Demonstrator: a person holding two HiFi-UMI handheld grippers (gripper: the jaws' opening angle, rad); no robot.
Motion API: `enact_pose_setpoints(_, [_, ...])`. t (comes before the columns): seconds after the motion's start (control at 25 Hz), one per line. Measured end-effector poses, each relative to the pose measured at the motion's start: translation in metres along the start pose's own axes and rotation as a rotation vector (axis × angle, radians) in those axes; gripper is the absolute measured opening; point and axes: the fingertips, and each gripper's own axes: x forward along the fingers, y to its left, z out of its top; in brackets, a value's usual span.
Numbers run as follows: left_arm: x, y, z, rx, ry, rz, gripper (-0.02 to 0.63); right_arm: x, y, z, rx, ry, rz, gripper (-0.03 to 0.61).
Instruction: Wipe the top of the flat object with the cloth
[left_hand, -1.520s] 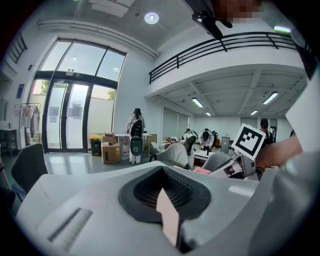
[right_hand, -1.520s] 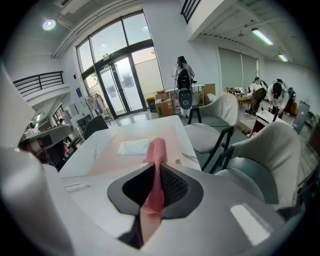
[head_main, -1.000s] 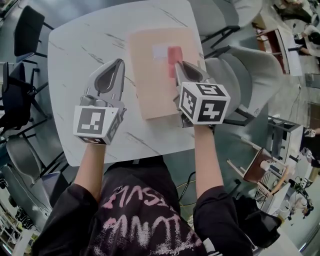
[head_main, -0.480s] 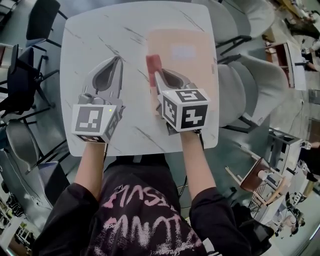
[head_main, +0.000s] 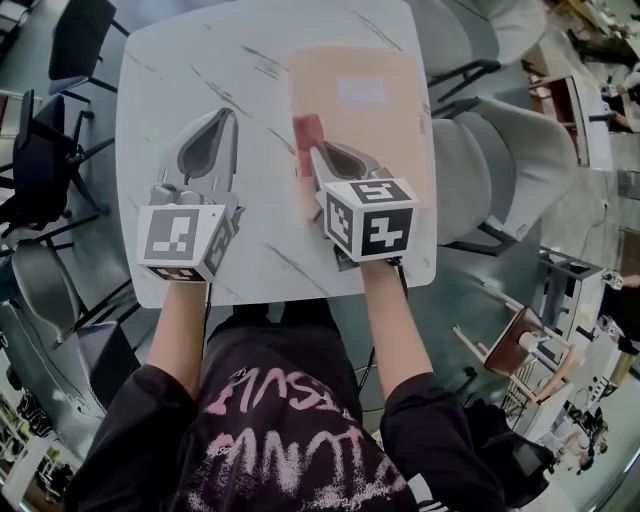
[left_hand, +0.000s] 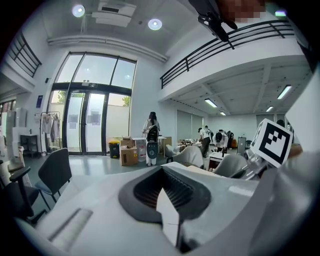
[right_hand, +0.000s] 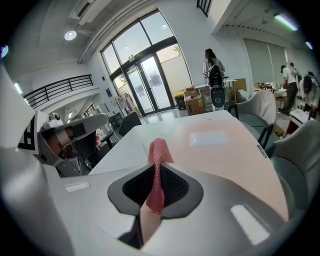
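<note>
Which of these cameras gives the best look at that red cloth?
The right gripper view: the red cloth stands close-up in the middle, pinched by the right gripper. The head view shows it only as a small red patch at the flat object's left edge. The left gripper view misses it.

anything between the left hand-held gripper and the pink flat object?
Nothing. The head view shows only bare marble table between the left hand-held gripper and the flat object.
</note>
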Motion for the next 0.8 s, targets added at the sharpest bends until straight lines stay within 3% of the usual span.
enact_pose_setpoints(0.8, [0.031,-0.057,-0.003,0.013,0.015,-0.124,0.002,-0.034,-0.071,-0.025,0.063,0.009,-0.138,0.052])
